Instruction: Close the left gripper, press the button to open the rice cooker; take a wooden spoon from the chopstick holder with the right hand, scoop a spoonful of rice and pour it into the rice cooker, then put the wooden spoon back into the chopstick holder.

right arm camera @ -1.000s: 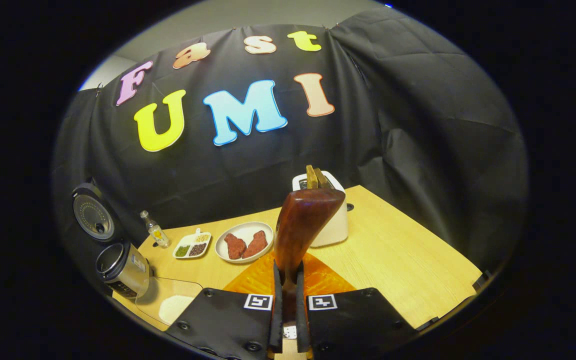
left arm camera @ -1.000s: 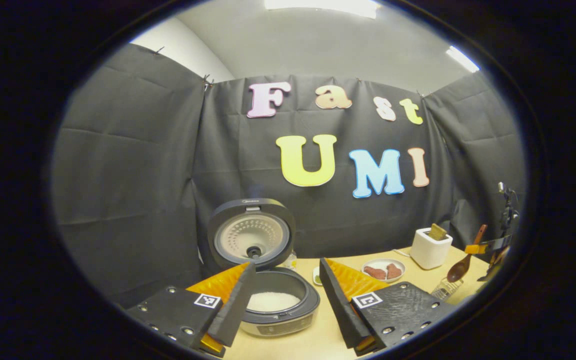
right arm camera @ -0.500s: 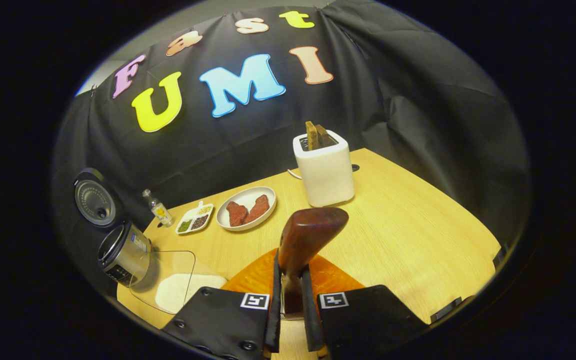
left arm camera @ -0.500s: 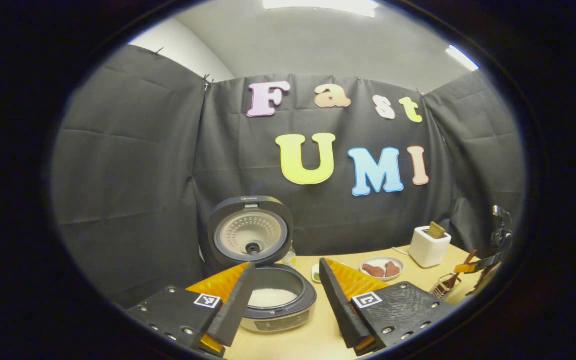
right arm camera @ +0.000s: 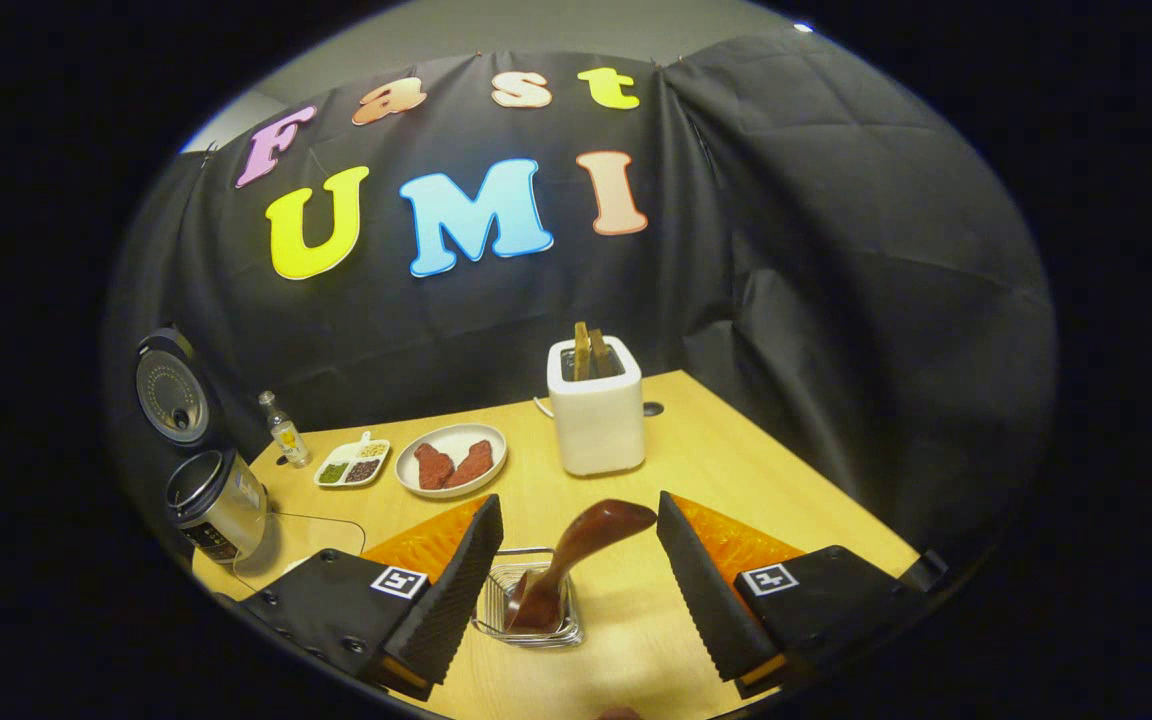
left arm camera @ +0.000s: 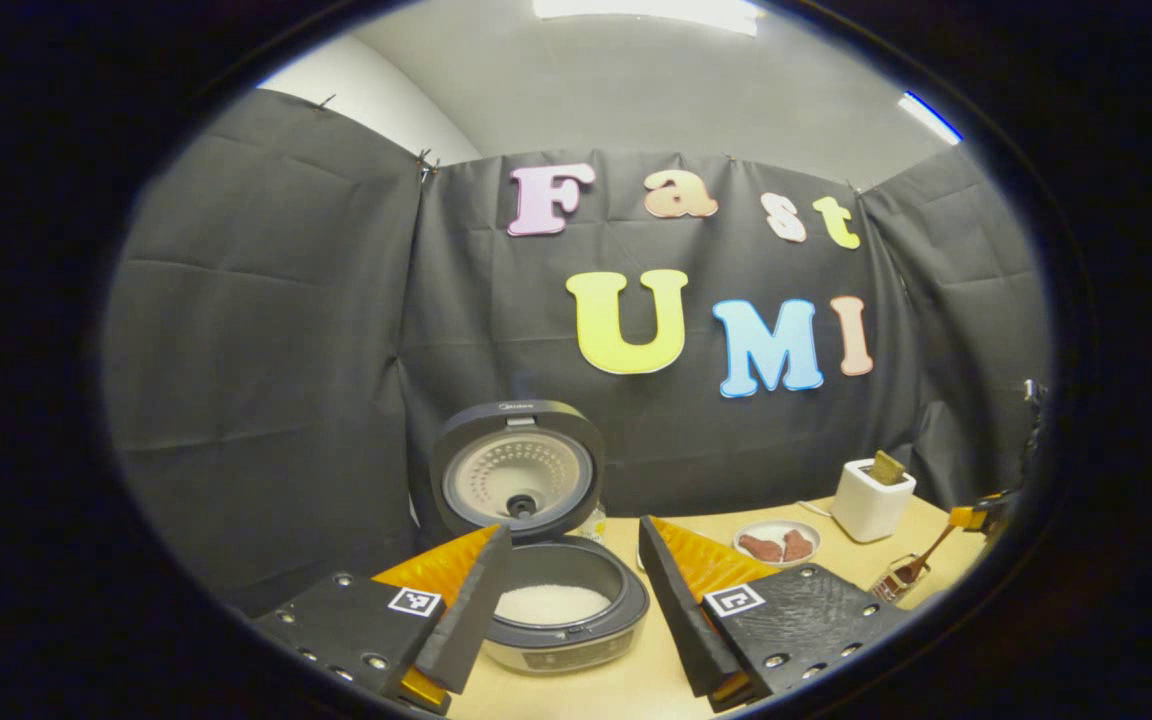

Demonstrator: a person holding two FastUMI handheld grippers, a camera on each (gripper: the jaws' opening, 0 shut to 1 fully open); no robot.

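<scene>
In the right gripper view the wooden spoon (right arm camera: pixel 576 555) stands bowl-down in the wire chopstick holder (right arm camera: pixel 531 612), its handle leaning right. My right gripper (right arm camera: pixel 576 570) is open around it, fingers apart from the handle. The rice cooker (left arm camera: pixel 561 600) stands with its lid (left arm camera: pixel 519 480) raised and white rice in the pot, just behind my open left gripper (left arm camera: pixel 571 590). In the left gripper view the spoon (left arm camera: pixel 921 568) and holder (left arm camera: pixel 896 580) sit at the far right. The cooker (right arm camera: pixel 211 500) stands at the far left of the right gripper view.
On the wooden table (right arm camera: pixel 736 470) stand a white toaster (right arm camera: pixel 596 405) with bread, a plate (right arm camera: pixel 451 465) with red pieces, a divided dish (right arm camera: pixel 351 468), a small bottle (right arm camera: pixel 283 440) and a clear rice container (right arm camera: pixel 296 540) beside the cooker.
My right gripper lowered the spoon into the holder, then opened and let it go. The left gripper stayed open and shifted only slightly.
</scene>
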